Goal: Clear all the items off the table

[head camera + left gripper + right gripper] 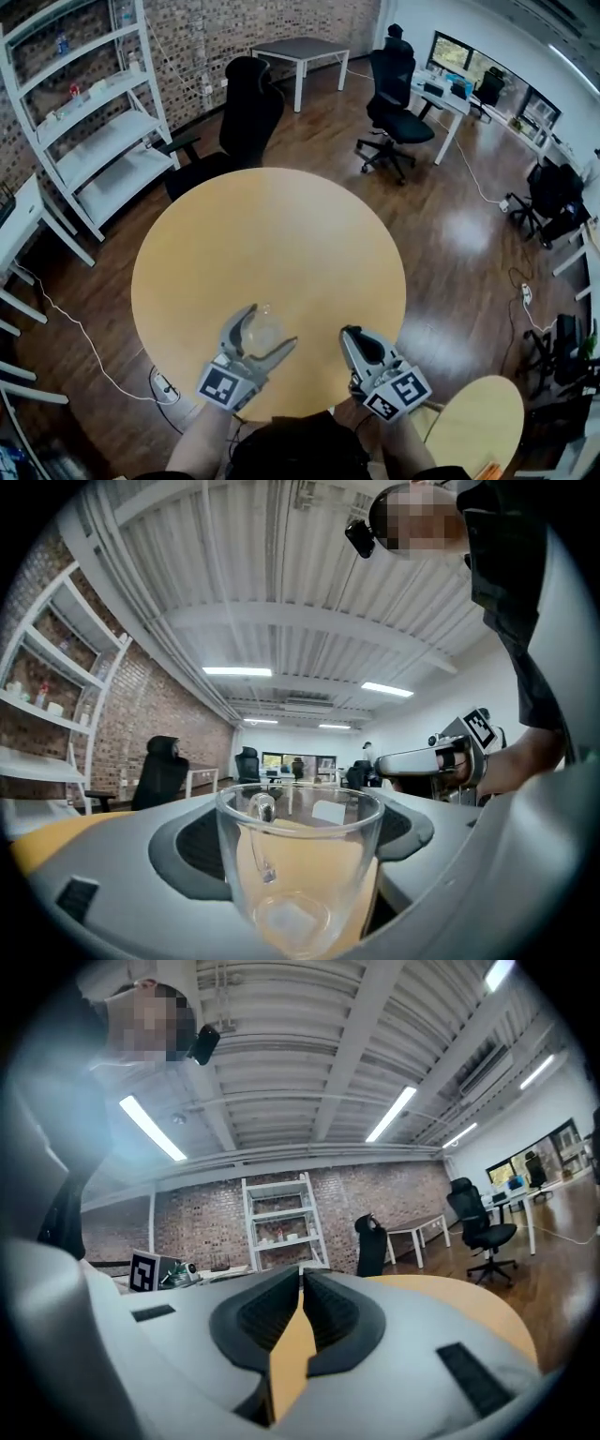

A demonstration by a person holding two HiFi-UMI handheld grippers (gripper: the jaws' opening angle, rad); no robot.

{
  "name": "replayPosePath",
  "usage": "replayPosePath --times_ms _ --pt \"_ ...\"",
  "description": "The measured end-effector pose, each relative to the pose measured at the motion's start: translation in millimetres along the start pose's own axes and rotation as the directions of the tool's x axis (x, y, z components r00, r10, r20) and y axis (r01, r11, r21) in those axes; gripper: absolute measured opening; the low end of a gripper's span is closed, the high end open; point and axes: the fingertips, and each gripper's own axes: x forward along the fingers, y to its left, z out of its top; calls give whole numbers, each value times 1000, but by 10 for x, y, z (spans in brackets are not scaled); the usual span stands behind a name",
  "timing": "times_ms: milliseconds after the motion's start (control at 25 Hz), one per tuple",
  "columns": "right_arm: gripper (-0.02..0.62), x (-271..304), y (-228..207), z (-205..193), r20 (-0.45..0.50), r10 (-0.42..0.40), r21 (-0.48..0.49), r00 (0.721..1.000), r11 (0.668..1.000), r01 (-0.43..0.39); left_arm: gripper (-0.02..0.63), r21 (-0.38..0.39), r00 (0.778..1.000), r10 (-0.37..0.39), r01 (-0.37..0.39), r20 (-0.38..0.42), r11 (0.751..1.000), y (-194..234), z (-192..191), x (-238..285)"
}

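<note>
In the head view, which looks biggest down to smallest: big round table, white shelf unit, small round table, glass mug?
1. big round table
2. white shelf unit
3. small round table, cut off at the edge
4. glass mug

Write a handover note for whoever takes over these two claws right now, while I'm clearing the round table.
Left claw: closed on a clear glass mug, one pad on each side, over the near edge of the round table.
Right claw: shut with nothing in it, beside the left one at the near edge.
Done: the head view shows no other item on the tabletop.
Left: carry the mug clear of the table and set it down. The drop spot is not evident from here.
</note>
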Motion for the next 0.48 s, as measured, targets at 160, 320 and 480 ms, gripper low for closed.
replayPosePath --times_ms 160,320,480 --pt "18 339 11 -143 -72 83 10 994 997 -83 419 10 992 128 -128 -19 992 365 -107 -190" --pt "18 631 -82 -278 -131 151 46 980 988 -147 419 13 973 228 -227 -37 974 638 -226 -269" --pt "18 873 -216 -386 -177 206 58 962 978 -199 419 14 948 316 -316 -42 949 879 -391 -287"
